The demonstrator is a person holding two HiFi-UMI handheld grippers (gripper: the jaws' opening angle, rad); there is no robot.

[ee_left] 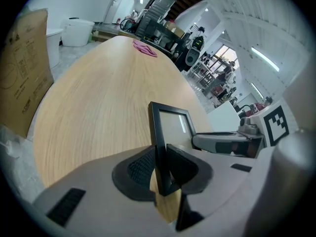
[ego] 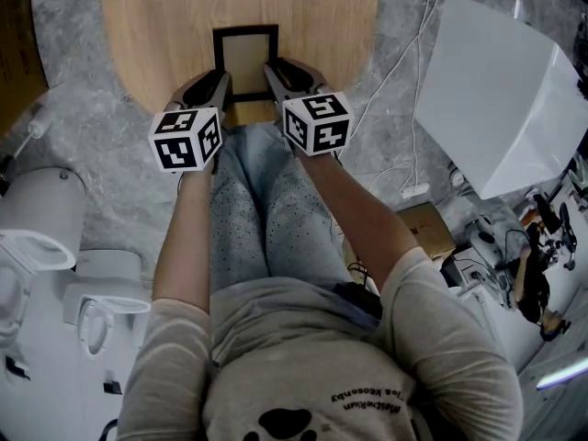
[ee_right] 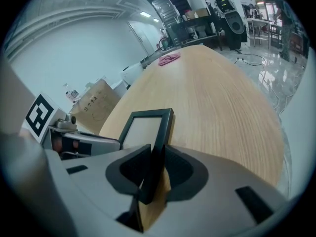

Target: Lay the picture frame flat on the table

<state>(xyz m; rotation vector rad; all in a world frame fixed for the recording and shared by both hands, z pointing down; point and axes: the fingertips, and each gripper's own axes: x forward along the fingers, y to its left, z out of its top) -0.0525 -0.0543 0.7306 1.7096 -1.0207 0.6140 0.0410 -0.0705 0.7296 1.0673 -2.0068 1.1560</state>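
Note:
A black picture frame (ego: 245, 58) with a pale inside stands on edge near the front rim of the round wooden table (ego: 156, 26). My left gripper (ego: 221, 81) is shut on the frame's left side bar and my right gripper (ego: 274, 74) on its right side bar. In the left gripper view the frame (ee_left: 170, 125) runs edge-on between the dark pads (ee_left: 140, 169) of the left gripper (ee_left: 162, 167). The right gripper view shows the frame (ee_right: 145, 127) pinched the same way by the right gripper (ee_right: 154, 169). The frame's bottom edge is hidden behind the jaws.
A pink cloth (ee_left: 144, 48) lies at the table's far end. A cardboard box (ee_left: 22, 68) stands beside the table. On the floor are a large white box (ego: 501, 99) at the right, white bins (ego: 41, 219) at the left, and cables (ego: 409, 108).

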